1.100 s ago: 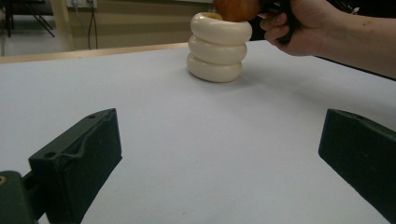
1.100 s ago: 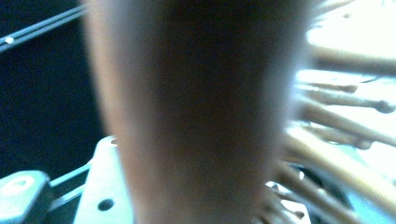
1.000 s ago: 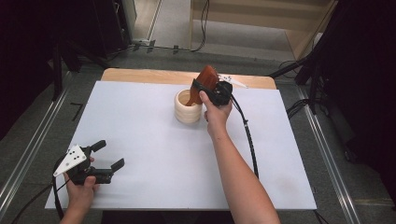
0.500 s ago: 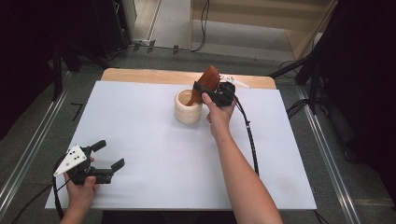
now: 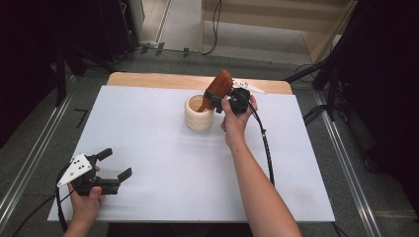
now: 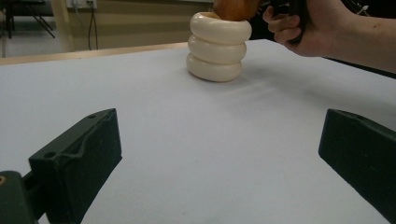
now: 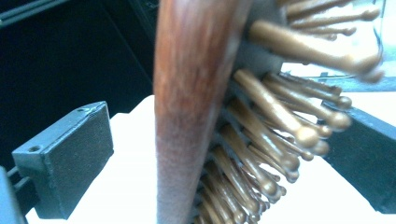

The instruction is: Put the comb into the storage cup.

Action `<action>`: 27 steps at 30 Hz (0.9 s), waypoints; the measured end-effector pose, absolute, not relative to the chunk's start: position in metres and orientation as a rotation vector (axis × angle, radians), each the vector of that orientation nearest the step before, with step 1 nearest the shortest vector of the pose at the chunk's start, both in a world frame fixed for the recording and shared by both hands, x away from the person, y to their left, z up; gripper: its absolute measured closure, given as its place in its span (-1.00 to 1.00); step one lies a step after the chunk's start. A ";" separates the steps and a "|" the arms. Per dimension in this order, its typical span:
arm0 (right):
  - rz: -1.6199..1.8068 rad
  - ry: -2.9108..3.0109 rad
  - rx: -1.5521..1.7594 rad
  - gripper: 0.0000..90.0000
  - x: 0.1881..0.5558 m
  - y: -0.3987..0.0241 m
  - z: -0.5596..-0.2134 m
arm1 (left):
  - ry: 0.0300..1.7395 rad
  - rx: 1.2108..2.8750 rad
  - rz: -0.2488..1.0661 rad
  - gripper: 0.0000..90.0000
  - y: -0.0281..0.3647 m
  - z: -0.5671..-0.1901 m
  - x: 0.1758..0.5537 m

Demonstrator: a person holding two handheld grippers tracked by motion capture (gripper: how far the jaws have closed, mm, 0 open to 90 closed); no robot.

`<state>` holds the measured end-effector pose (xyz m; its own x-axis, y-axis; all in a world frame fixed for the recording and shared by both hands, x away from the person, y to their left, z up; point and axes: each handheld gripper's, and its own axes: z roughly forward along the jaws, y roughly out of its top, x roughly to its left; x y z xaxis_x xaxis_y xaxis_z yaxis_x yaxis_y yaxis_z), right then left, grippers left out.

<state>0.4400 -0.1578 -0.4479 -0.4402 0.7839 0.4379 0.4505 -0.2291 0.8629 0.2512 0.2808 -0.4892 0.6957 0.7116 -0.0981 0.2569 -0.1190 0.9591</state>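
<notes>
Now the brush [image 5: 216, 91] stands handle-down in the cream cup [image 5: 199, 113] at the far centre of the table [image 5: 163, 148], the right gripper [image 5: 221, 97] having just spread its jaws off it; only withdrawal remains, while the left gripper [image 5: 109, 167] rests spread, near left.

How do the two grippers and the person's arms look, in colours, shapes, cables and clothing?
The left gripper and the right gripper are black, with two flat, block-shaped jaws. The pads have a fine rough texture. Each gripper carries a grey three-cornered plate with small dark dots, and a black cable trails from it. Both forearms are bare; no sleeves, watch or gloves are visible.
</notes>
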 end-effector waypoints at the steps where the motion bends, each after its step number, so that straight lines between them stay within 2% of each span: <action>1: 1.715 1.748 1.470 -1.00 0.439 -0.158 -0.447 | 0.786 1.692 0.467 -1.00 0.281 -0.489 0.251; 27: 1.683 1.805 1.344 -1.00 0.402 -0.174 -0.435 | 0.787 1.692 0.476 -1.00 0.280 -0.489 0.251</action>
<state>0.4020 -0.1737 -0.4354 -0.5007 0.7923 0.3485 0.4029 -0.1430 0.9040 0.2507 0.2802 -0.4892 0.6928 0.7154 -0.0905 0.2518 -0.1224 0.9600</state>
